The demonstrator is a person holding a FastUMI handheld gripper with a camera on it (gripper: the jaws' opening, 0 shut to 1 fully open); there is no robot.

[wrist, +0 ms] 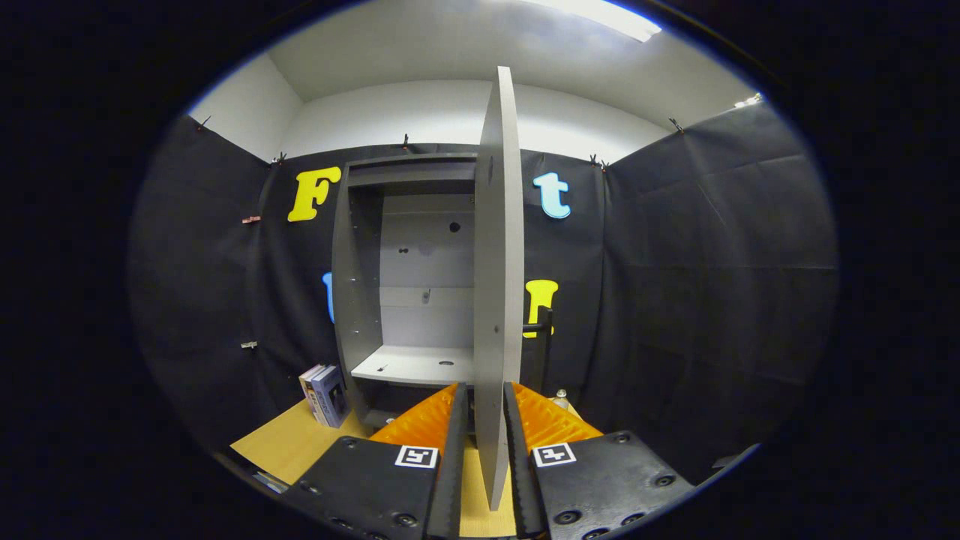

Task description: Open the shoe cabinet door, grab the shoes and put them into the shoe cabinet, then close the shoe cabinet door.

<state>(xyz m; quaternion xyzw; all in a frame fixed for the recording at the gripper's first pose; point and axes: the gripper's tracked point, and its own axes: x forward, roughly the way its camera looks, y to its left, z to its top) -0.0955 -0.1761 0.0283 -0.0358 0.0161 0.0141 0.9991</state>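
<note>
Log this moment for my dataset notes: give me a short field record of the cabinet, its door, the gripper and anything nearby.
cabinet: grey shoe cabinet, open, standing against the booth wall
shelf: one pale shelf inside, bare
door: cabinet door swung out, seen edge-on, upright
door handle: dark handle on the door's right face
hand-held gripper: fingers on either side of the door's edge, appears shut on it
floor: tan mat
nearby: box standing left of the cabinet
shoes: none stored in the cabinet yet
</note>
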